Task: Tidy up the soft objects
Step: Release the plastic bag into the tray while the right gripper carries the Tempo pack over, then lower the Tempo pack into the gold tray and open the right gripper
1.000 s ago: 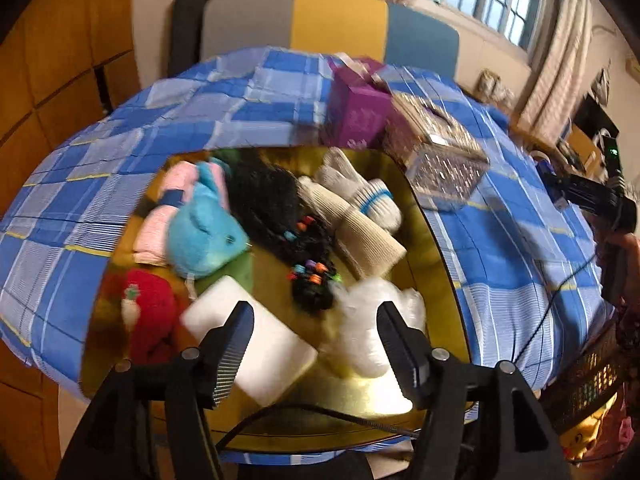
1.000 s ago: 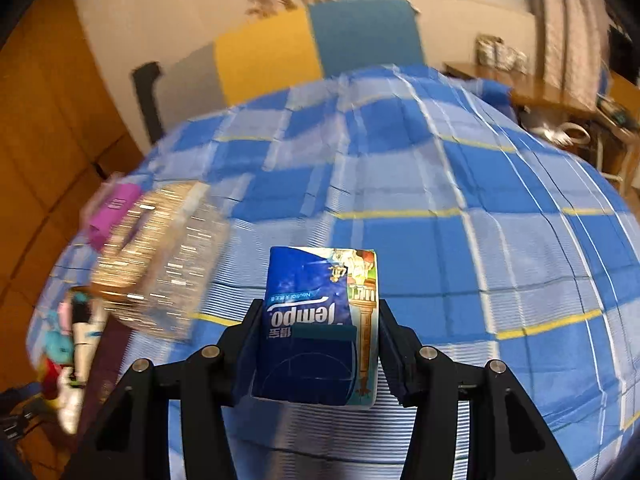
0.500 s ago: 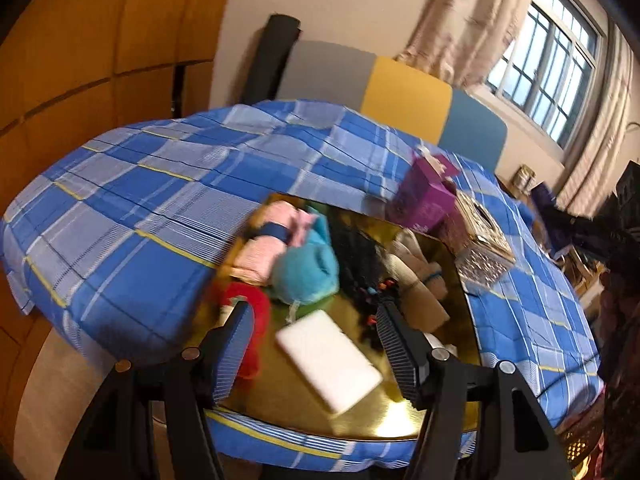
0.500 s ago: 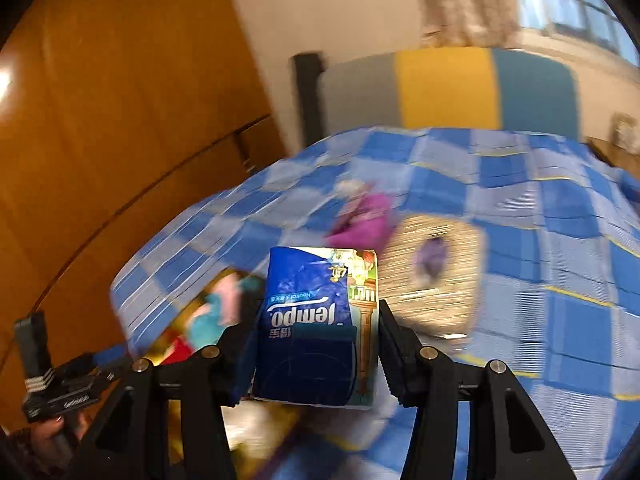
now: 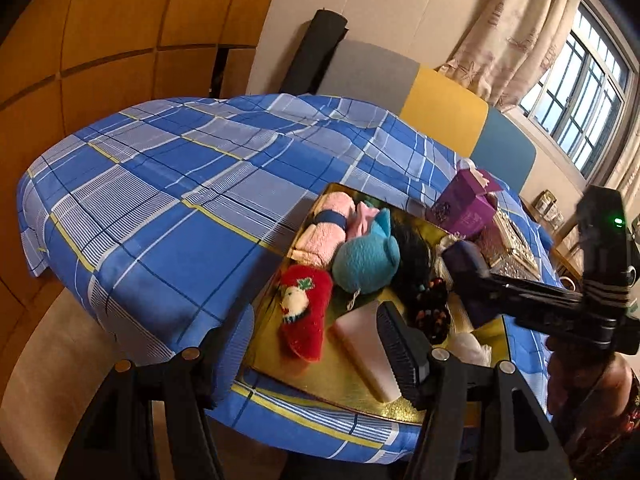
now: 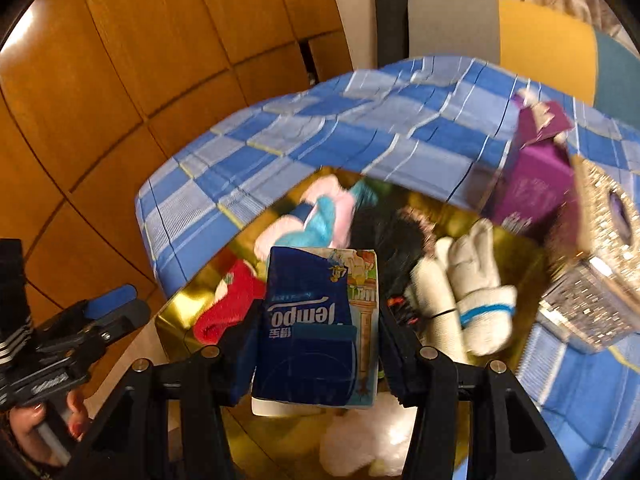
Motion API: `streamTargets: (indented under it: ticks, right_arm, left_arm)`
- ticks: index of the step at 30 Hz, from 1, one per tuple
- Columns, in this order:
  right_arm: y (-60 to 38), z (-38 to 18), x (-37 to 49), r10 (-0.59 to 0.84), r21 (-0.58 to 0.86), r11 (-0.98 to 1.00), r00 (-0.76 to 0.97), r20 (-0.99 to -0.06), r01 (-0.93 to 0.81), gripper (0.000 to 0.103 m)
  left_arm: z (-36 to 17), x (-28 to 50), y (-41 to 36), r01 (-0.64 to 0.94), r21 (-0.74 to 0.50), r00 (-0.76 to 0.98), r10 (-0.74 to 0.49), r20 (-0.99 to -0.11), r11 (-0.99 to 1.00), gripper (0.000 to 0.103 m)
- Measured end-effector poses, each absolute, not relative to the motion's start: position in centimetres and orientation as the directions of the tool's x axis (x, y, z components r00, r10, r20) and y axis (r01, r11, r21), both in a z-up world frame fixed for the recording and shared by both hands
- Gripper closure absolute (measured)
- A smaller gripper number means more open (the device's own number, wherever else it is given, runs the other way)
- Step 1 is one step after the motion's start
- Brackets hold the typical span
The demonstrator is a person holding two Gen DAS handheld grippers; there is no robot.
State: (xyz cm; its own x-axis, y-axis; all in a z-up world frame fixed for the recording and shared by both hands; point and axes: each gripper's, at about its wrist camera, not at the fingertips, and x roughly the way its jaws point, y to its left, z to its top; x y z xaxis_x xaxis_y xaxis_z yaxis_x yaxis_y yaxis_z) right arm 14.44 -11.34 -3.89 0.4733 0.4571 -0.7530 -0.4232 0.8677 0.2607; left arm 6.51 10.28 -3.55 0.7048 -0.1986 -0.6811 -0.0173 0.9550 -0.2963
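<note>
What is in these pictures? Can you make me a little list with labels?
Place: table with a blue checked cloth
Tray: gold tray full of soft things
On tray: red plush, teal plush, pink towel roll, white socks, white sponge block
Beside tray: purple box, sparkly box
Right claw: clamped on a blue tissue pack, above the tray
Left claw: open, holding nothing

Blue plaid bedspread (image 5: 168, 184) covering the bed, with thin yellow and white lines. Headboard panels behind it: black (image 5: 316, 56), grey (image 5: 368, 68), yellow (image 5: 444, 108) and teal (image 5: 504, 152). Wood-panelled wall (image 5: 112, 32) at left; patterned curtain (image 5: 508, 36) and barred window (image 5: 584, 96) at upper right.
</note>
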Motion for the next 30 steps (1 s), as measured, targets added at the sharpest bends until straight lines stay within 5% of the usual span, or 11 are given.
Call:
streamTargets:
  ticks: [10, 13, 30]
  right_arm:
    - [-9.1, -6.6, 15.1, 0.381, 0.199, 0.894, 0.447, -0.809, -0.401, 0.049]
    - [-8.8, -7.3, 15.4, 0.337, 0.152, 0.908, 0.464, -0.82, -0.39, 0.036]
    - [-9.4, -5.4, 12.8, 0.266, 0.068, 0.933, 0.55, -0.792, -0.355, 0.026]
  left_arm:
    - [-4.1, 6.1, 9.7, 0.009, -0.302, 0.685, -0.226, -0.693, 0.953, 0.038]
    - [-4.2, 5.8, 9.4, 0.014, -0.294, 0.68, -0.225, -0.698, 0.956, 0.038]
    - [-4.0, 5.1, 8.7, -0.042, -0.242, 0.658, -0.156, -0.737, 0.969, 0.039]
